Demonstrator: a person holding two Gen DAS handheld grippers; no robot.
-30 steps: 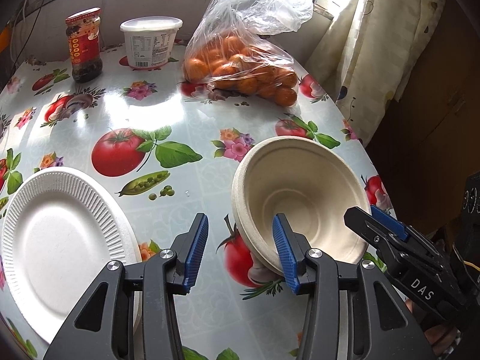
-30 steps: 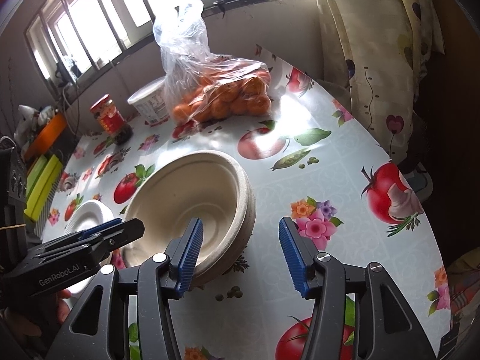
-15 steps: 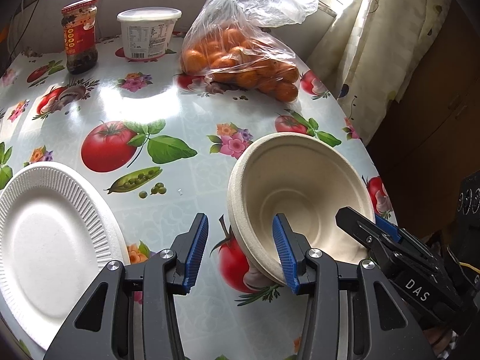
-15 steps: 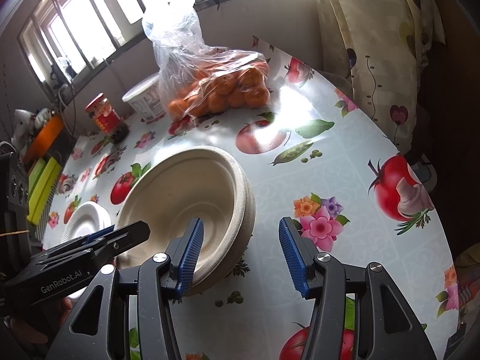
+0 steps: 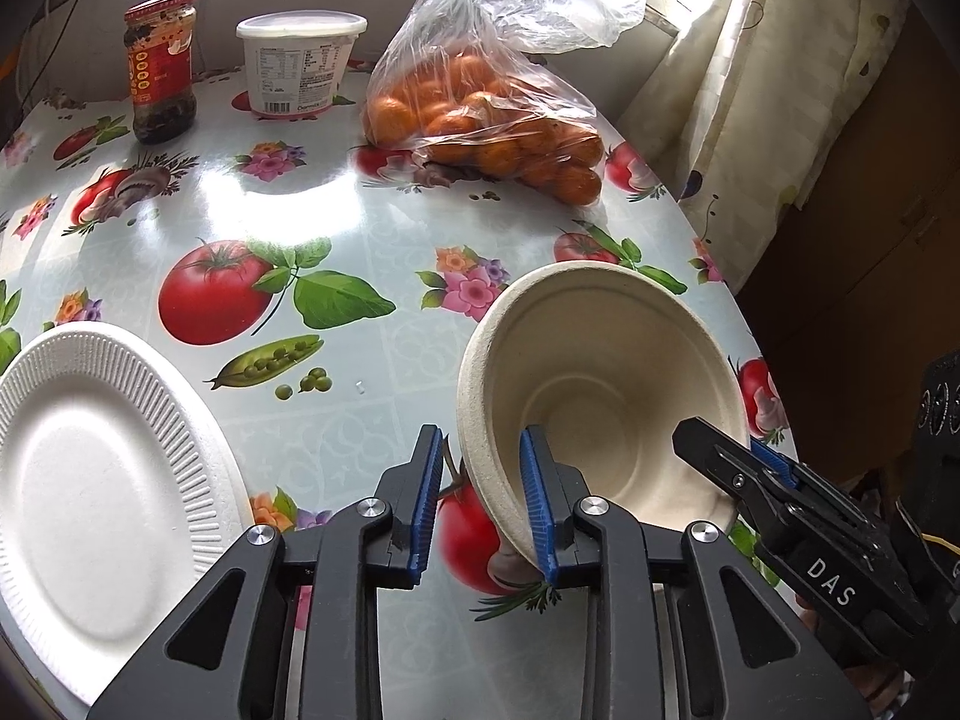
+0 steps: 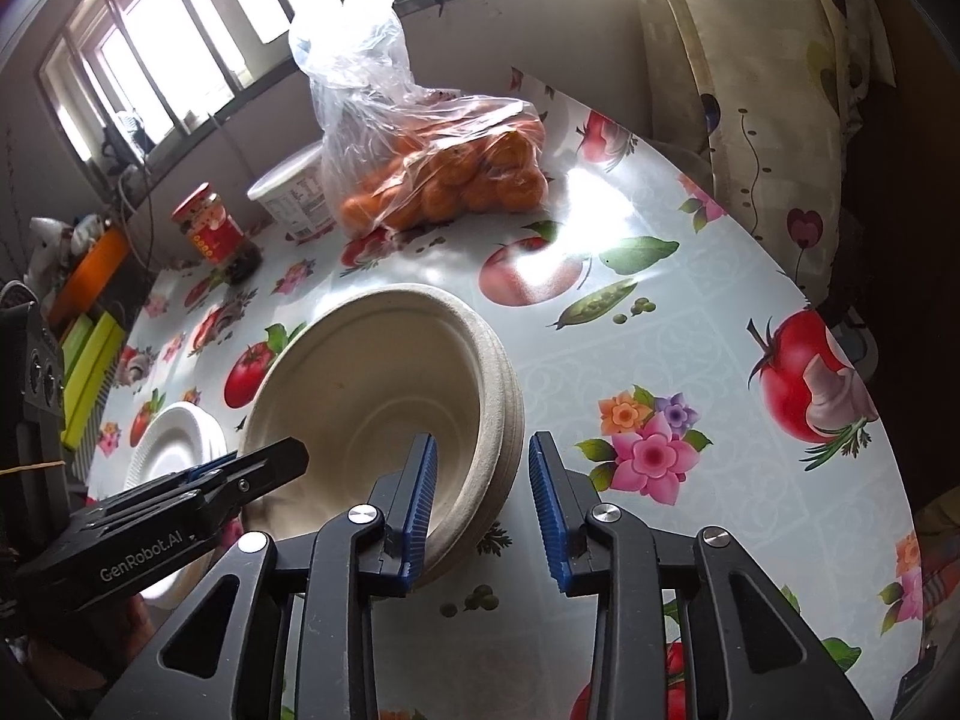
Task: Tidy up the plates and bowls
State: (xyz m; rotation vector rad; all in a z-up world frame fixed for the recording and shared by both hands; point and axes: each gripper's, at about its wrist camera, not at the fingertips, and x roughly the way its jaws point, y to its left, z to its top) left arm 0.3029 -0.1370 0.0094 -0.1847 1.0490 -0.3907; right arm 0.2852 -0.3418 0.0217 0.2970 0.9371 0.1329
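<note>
Floral oilcloth table (image 5: 372, 240), window behind; both tongs just narrowed astride bowl stack (image 6: 384, 384) rim, gaps remaining.

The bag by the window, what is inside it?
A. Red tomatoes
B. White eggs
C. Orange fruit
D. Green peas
C. The clear plastic bag at the far side of the table is full of small round orange fruit; the tomatoes and peas are only pictures printed on the tablecloth.
</note>
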